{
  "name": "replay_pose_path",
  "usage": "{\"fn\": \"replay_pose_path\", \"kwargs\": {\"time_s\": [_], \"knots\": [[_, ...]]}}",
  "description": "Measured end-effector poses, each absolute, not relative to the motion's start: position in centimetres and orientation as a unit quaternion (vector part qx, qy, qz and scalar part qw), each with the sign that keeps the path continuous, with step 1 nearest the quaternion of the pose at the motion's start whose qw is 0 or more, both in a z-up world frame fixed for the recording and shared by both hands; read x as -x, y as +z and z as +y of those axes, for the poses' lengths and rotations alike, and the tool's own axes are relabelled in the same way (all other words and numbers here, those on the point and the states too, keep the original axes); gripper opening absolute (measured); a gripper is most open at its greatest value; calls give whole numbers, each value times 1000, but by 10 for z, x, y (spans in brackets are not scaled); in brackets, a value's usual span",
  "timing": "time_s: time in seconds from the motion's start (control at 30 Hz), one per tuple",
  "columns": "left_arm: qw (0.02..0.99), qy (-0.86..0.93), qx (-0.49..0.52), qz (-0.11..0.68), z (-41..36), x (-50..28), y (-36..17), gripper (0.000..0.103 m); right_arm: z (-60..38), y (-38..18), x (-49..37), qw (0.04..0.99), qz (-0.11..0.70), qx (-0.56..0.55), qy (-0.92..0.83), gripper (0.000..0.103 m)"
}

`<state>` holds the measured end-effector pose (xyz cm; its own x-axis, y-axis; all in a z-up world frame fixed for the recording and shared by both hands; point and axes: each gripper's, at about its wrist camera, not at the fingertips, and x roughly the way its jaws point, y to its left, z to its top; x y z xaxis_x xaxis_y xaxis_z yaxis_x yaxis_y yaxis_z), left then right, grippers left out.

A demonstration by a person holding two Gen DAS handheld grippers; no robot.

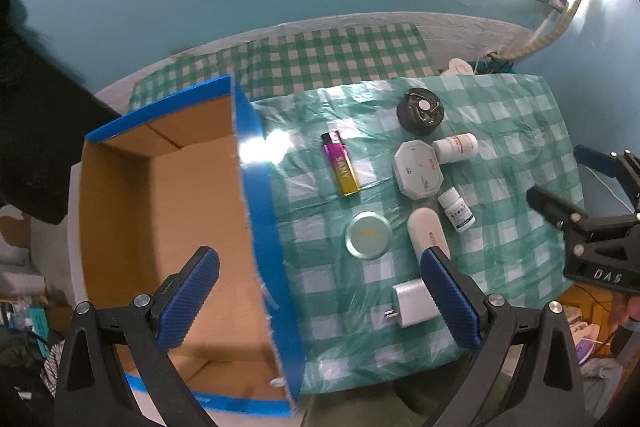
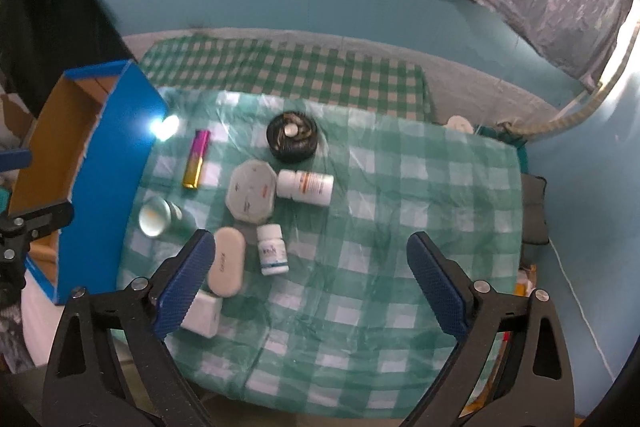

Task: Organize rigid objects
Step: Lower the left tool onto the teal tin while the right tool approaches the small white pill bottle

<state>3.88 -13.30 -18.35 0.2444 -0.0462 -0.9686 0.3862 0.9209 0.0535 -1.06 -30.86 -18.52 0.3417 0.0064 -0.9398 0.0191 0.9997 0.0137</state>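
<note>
Both my jaws are hanging released, holding nothing; white charger (image 1: 412,301) is lying on the counter just inside my left gripper (image 1: 320,303), nearer than my right gripper (image 2: 308,283), beside the box (image 1: 168,211).

Box (image 1: 160,187) left on table; lighter (image 1: 343,165), tin (image 1: 368,235), bottles (image 1: 458,147), charger (image 1: 412,303) on cloth (image 1: 500,187) to its right

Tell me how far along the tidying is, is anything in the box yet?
Nothing looks done: the cardboard box shows only bare floor. Nothing is in hand either; the left gripper and right gripper are both open and hold nothing. Left on the checked cloth: lighter, black round case, octagonal box, two pill bottles, round tin, oval case and charger.
</note>
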Motion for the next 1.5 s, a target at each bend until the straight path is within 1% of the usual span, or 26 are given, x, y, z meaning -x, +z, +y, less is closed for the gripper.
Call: {"fn": "replay_pose_path", "kwargs": {"time_s": [0.17,0.5,0.77,1.03,1.5], "knots": [[771,-138,-152,602,-146,-43,-201,102,-312,-207,9,805,594,-7,5,97],[762,-124,-149,617,-155,-49,-226,102,-322,-226,8,792,610,-16,7,97],[739,-106,-126,653,-146,-52,-252,102,-325,-242,7,781,624,-17,9,97],[740,-108,-173,641,-150,-45,-259,102,-325,-242,7,780,625,-16,12,97],[740,-99,-167,644,-126,-56,-263,102,-310,-254,1,787,616,-6,27,96]]}}
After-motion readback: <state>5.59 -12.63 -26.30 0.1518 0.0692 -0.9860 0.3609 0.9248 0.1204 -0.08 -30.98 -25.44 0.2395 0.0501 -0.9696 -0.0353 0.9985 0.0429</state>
